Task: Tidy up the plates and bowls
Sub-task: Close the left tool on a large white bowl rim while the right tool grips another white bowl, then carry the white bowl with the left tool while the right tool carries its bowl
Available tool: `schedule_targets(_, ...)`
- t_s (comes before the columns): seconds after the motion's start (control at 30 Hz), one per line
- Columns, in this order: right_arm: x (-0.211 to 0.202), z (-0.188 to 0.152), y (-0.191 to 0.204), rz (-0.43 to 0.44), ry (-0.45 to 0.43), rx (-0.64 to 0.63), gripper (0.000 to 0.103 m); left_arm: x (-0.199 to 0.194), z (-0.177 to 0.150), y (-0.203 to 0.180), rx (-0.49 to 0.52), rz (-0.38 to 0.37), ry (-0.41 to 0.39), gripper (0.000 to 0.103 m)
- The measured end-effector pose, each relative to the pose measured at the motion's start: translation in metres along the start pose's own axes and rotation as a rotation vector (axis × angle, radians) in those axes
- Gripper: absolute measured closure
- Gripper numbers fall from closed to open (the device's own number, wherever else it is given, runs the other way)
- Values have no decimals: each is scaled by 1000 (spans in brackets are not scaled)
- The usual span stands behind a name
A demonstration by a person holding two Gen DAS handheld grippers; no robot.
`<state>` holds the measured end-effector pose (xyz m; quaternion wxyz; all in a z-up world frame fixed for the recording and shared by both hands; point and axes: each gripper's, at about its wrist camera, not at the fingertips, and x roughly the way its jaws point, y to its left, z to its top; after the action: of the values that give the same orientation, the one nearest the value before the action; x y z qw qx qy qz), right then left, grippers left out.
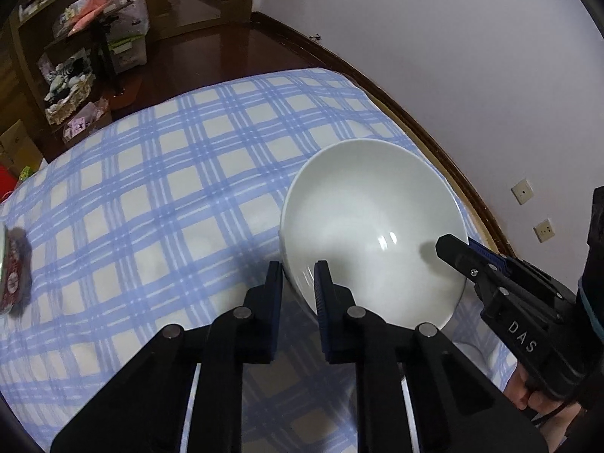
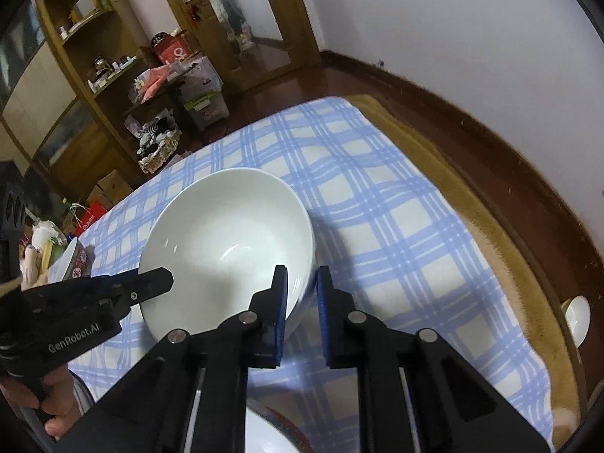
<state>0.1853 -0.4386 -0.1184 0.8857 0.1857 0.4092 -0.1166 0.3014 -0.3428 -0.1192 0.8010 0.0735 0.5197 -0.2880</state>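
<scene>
A large white bowl (image 1: 370,219) (image 2: 226,226) rests on a blue checked cloth (image 1: 170,188), tipped slightly. In the left wrist view my left gripper (image 1: 298,270) straddles the bowl's near-left rim, one pad outside and one inside, pressed on the wall. From the right wrist view, my right gripper (image 2: 302,275) clamps the opposite rim the same way. Each gripper also shows in the other's view: the right gripper (image 1: 451,247) at the bowl's right edge, the left gripper (image 2: 164,281) at its left edge. A hand holds each handle.
A patterned bowl (image 2: 75,260) (image 1: 11,275) sits at the cloth's left edge. A plate rim (image 2: 271,434) shows under my right gripper. A small white dish (image 2: 577,317) lies off the cloth at right. Wall (image 1: 453,56) behind, cluttered shelves (image 2: 94,75) beyond.
</scene>
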Motion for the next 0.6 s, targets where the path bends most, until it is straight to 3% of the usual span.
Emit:
schedule_targets(0.1, -11, 2, 13, 3, -33, -26, 87, -17, -3, 2, -4, 36, -35, 86)
schedule_targets(0.3, -42, 2, 45, 40, -100, -74, 87, -72, -10, 22, -67, 33, -114, 86)
schedule_targets(0.6, -105, -7, 98, 95, -157, -143, 87, -146, -49, 41, -94, 61, -155, 86)
